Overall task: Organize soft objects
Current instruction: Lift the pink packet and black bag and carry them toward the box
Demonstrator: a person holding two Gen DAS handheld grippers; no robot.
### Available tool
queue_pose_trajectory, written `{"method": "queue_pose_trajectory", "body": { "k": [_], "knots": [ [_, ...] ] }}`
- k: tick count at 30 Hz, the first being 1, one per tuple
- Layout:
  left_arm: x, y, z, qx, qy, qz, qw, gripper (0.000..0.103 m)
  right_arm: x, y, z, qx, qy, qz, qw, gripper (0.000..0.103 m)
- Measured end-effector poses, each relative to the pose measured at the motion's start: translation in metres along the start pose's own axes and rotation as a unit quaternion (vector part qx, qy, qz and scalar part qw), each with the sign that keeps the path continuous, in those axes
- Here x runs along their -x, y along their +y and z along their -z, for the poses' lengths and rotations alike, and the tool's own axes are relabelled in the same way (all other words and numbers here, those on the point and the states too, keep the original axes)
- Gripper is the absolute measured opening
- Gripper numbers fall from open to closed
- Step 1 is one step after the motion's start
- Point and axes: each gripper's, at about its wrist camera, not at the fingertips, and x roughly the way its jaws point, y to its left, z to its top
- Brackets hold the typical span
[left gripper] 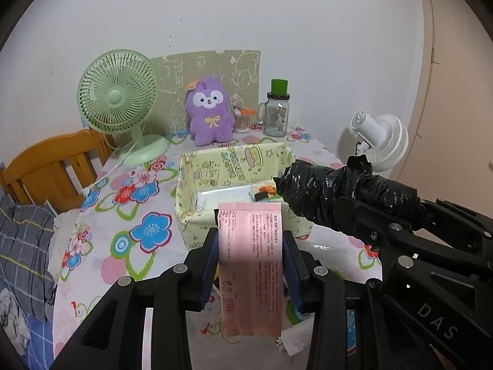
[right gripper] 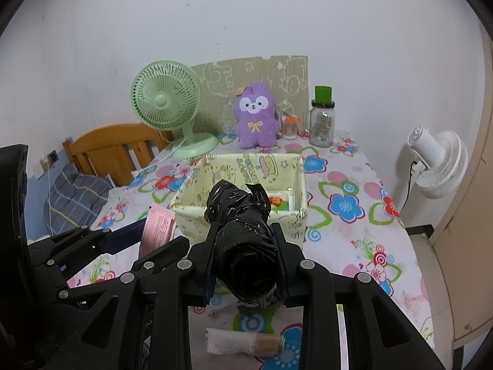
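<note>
My left gripper is shut on a pink packet with printed text, held just in front of the yellow fabric storage box. My right gripper is shut on a roll of black plastic bags, held over the box's near edge; the roll also shows in the left wrist view. The pink packet appears at the left in the right wrist view. Inside the box lie a white pack and a small colourful item. A purple plush toy sits at the back.
A green desk fan, a glass jar with green lid and a cotton swab holder stand at the table's back. A white fan is right of the table. A white-wrapped roll lies near the front edge. A wooden bed frame is left.
</note>
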Motion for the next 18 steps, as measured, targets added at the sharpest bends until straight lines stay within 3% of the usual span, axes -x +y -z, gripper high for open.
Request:
{"method": "queue_pose_trajectory", "body": {
  "k": [18],
  "knots": [
    [0.008, 0.004, -0.024, -0.004, -0.026, -0.004, 0.9996, 0.04, 0.009, 0.003, -0.025, 0.002, -0.024, -0.006, 1.0, 0.034]
  ]
}}
